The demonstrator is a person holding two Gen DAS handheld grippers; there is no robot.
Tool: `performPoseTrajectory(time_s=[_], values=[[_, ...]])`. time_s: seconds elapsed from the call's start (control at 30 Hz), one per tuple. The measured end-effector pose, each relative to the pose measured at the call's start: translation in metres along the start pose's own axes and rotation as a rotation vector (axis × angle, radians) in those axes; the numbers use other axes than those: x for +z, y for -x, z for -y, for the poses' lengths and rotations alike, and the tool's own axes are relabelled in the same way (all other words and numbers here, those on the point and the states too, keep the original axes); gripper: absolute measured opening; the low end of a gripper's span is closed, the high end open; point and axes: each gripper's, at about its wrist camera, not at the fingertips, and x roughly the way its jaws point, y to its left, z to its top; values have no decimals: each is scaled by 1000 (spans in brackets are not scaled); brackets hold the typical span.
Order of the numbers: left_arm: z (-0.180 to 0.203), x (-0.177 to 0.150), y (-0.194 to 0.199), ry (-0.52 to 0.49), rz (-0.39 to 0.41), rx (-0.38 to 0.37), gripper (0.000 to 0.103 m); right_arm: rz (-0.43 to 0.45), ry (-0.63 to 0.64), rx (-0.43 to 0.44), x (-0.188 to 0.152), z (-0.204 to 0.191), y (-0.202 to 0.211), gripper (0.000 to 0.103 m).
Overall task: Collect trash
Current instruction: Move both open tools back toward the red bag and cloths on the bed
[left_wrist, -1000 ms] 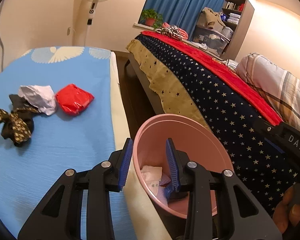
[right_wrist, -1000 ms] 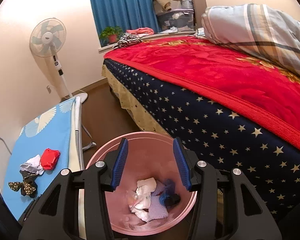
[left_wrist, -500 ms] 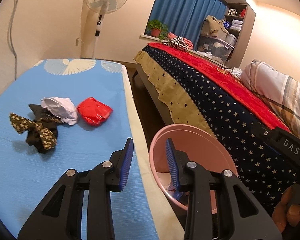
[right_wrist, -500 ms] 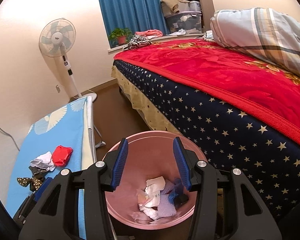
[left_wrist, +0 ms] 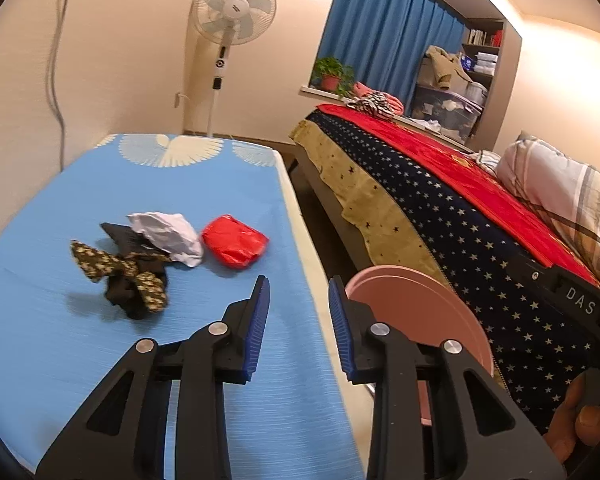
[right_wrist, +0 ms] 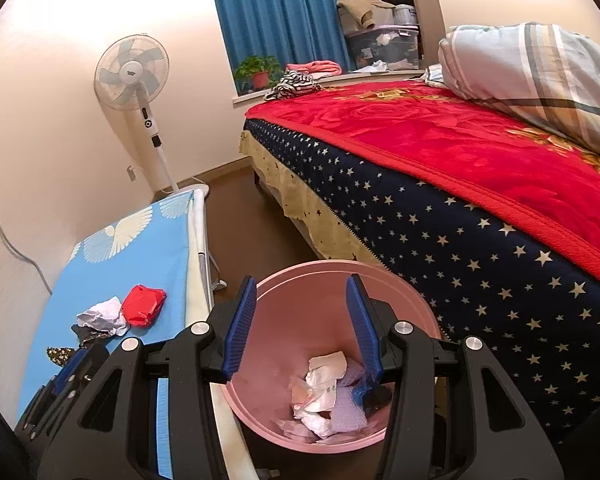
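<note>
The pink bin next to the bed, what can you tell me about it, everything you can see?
The pink bin is a round, open-topped bucket, seemingly smooth plastic, narrowing toward the bottom. It stands upright between the blue-covered board and the starry side of the bed; whether it touches either is unclear. Its floor holds crumpled white papers, something pale purple and a dark blue scrap. The open right gripper hovers above its mouth, touching nothing.

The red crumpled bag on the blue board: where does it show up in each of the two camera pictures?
Left wrist view: red bag sits centre-left, beside the white paper.
Right wrist view: red bag is at lower left, small.
Shared landmark: the pink bin beside the board.
</note>
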Motion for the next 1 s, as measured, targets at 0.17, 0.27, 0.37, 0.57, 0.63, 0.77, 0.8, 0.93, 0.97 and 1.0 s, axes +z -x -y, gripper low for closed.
performPoseTrajectory(time_s=[0.17,0.27,0.37,0.57,0.63,0.77,0.8,0.93,0.97,1.0], values=[[-17,2,4,21,11,37,31,-12,6,16,-3,-8,-5,48],[-27,3,6,33,17,57,31,-14,17,31,-5,-16,-7,48],[-35,4,8,41,25,77,31,-20,24,43,-6,-22,-10,48],[-46,7,11,57,43,109,30,-30,36,59,-8,-31,-16,48],[-48,8,12,62,46,116,31,-31,39,61,-9,-32,-17,48],[-51,7,11,66,51,126,30,-36,43,64,-10,-34,-20,48],[-51,8,11,67,53,129,30,-36,43,64,-10,-34,-21,48],[-52,9,11,70,62,139,30,-37,42,63,-10,-34,-21,48],[-52,9,12,71,63,140,30,-38,42,63,-10,-34,-22,47],[-52,9,12,72,64,143,30,-38,43,64,-11,-34,-22,47]])
